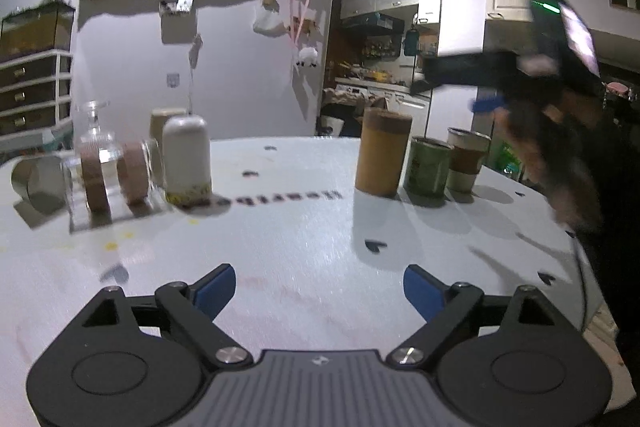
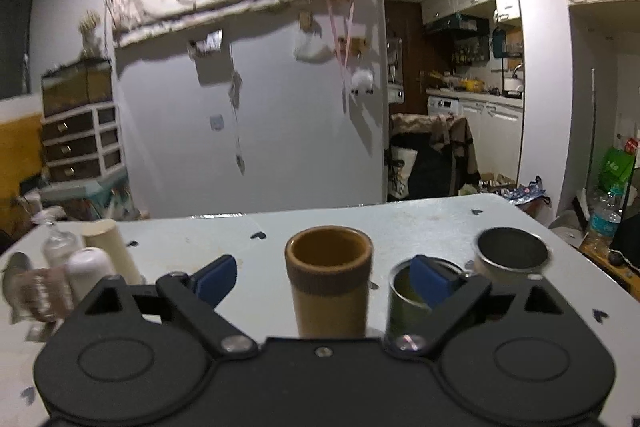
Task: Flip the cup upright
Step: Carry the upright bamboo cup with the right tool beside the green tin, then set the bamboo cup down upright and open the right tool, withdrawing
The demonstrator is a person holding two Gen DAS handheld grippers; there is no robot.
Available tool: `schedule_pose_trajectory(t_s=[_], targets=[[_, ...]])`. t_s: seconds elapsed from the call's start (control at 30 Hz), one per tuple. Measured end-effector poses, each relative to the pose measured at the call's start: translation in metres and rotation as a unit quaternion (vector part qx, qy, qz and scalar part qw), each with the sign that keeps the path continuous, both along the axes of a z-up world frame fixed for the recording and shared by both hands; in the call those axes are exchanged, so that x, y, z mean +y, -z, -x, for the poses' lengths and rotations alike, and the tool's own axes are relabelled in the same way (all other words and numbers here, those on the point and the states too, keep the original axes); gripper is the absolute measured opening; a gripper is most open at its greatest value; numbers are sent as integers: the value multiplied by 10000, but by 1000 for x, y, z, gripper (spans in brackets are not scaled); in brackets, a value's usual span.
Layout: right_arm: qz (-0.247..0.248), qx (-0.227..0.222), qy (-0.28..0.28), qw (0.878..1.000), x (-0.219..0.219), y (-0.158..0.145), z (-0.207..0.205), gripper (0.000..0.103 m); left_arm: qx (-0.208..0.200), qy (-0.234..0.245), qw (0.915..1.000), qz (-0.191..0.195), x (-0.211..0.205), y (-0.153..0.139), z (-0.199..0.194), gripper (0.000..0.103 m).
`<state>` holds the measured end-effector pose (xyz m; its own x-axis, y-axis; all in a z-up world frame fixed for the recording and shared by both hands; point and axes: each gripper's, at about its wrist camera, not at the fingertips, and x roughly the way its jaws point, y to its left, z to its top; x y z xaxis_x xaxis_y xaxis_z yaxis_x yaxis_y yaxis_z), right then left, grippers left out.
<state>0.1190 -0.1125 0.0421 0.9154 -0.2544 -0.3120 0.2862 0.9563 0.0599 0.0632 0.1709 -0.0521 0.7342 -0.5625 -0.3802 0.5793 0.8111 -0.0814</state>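
Blue-padded right gripper [image 2: 324, 277] hangs spread wide above the tan cup [image 2: 329, 283], which stands mouth-up beside the green tin [image 2: 408, 301]. Left gripper [image 1: 318, 285] is spread over bare table [image 1: 300, 211], pinching nothing. White cup [image 1: 187, 159] looks inverted, though blur makes that uncertain; approach it level, pinch mid-body, rotate slowly.

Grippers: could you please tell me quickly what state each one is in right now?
Left gripper: open, holding nothing.
Right gripper: open, straddling the upright tan cylindrical cup, not gripping it.
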Motion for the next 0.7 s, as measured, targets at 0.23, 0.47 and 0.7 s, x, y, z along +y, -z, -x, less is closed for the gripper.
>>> schedule_pose_trajectory(t_s=[0.23,0.47,0.7], targets=[[109,-189,-11,9998,9,15,82,100,-368,-225,9991,-2,-11,-24,-6,100],[-26,-279,44,9996,16,36,141,103,-395,-466,9981,92,-21,-26,1,103],[91,-169,94,9998,29,58,173,103,-379,-427,9983,-105,-26,-19,15,103]])
